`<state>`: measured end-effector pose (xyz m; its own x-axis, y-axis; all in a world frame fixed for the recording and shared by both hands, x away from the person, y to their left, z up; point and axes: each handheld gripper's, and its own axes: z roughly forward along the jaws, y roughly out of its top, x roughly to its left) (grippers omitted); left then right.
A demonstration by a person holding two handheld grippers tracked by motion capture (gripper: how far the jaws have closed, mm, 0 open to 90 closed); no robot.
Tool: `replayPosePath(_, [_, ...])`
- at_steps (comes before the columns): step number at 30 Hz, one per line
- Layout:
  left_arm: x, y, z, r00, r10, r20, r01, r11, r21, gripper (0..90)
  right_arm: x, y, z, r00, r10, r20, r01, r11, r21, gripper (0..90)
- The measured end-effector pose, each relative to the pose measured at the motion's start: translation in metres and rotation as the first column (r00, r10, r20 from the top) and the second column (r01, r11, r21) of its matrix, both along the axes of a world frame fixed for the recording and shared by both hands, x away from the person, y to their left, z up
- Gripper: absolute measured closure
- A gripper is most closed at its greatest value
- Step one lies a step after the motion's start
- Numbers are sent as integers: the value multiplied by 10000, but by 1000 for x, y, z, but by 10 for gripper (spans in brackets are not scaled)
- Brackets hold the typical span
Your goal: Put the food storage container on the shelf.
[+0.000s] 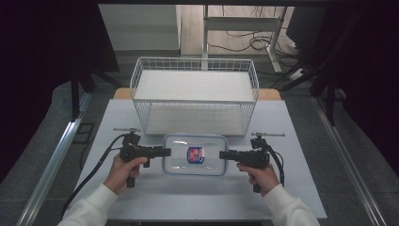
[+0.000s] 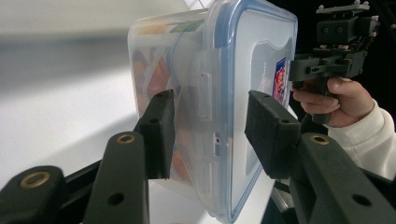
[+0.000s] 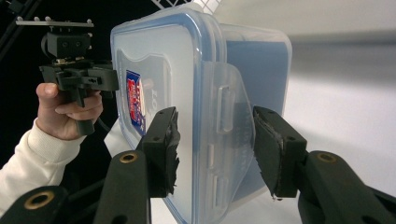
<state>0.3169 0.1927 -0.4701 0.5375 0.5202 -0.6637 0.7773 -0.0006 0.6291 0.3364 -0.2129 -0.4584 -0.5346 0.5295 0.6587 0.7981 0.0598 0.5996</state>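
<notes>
A clear plastic food box (image 1: 195,154) with a blue-rimmed lid and a red-and-blue label lies flat between my two grippers, in front of the wire basket. The left gripper (image 1: 164,151) is shut on its left end. In the left gripper view the pads (image 2: 159,135) clamp base and lid of the box (image 2: 205,84), and orange contents show through the wall. My right gripper (image 1: 225,154) is shut on the right end. In the right gripper view its pads (image 3: 163,149) squeeze the box (image 3: 187,84) across the clasp.
A white wire basket (image 1: 136,80) with two shelves stands on the grey table (image 1: 188,202) just behind the box. Dark curtains flank the table. Desk legs and cables lie on the floor beyond it.
</notes>
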Motion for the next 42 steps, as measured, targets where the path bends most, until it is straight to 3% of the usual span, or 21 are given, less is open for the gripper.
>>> replayPosePath(6, [26,1,-2,9996,132,258,-131,9999,-29,537,29,2,0,9998,59,215,-59,10000,-4,523])
replayPosePath(11, [48,3,-13,9991,300,296,-296,9994,-151,536,55,4,-7,9992,-11,393,10,10000,30,522])
replayPosePath(19, [73,5,-37,9990,328,298,-320,9991,-270,531,79,8,-20,9983,-327,486,333,9994,-113,520])
replayPosePath(30, [85,7,-48,9978,664,56,-662,9972,-343,522,89,12,-36,9969,-689,382,694,9975,-98,507])
replayPosePath(37, [89,4,-51,9927,1179,-237,-1191,9911,-595,512,91,16,-39,9919,-1268,68,1269,9918,-150,485])
replayPosePath(42, [91,3,-53,9894,1363,-495,-1401,9867,-823,509,95,15,-43,9868,-1592,-305,1599,9869,200,485])
